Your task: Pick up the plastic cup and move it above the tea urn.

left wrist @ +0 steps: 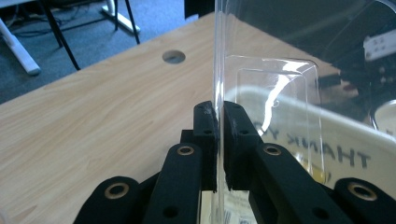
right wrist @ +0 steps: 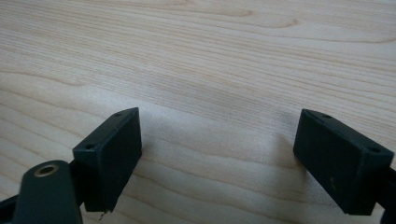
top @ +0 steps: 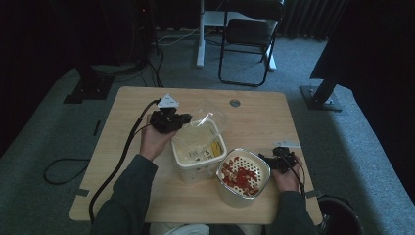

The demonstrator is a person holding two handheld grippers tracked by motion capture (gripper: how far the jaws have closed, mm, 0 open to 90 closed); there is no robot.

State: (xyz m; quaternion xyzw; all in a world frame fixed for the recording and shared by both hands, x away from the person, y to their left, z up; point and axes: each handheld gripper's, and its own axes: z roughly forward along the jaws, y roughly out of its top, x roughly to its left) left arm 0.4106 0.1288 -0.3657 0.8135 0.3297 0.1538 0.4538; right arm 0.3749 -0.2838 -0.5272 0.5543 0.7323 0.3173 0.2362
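A cream tub (top: 198, 152) with printed lettering stands mid-table, its clear plastic lid (top: 208, 115) hinged up at the far side. My left gripper (top: 183, 120) is at the tub's far left corner. In the left gripper view its jaws (left wrist: 219, 114) are shut on the upright edge of the clear lid (left wrist: 271, 84), with the tub (left wrist: 345, 140) behind it. To the right of the tub, a white bowl (top: 243, 176) holds several red pieces. My right gripper (top: 266, 159) rests beside the bowl's right rim. Its jaws (right wrist: 219, 140) stand open over bare wood (right wrist: 210, 56).
A round cable hole (top: 235, 103) sits near the table's far edge. The left gripper's black cable (top: 117, 161) runs off the table's left front. A folding chair (top: 247, 34) stands beyond the table, and a dark bin (top: 340, 218) at the front right corner.
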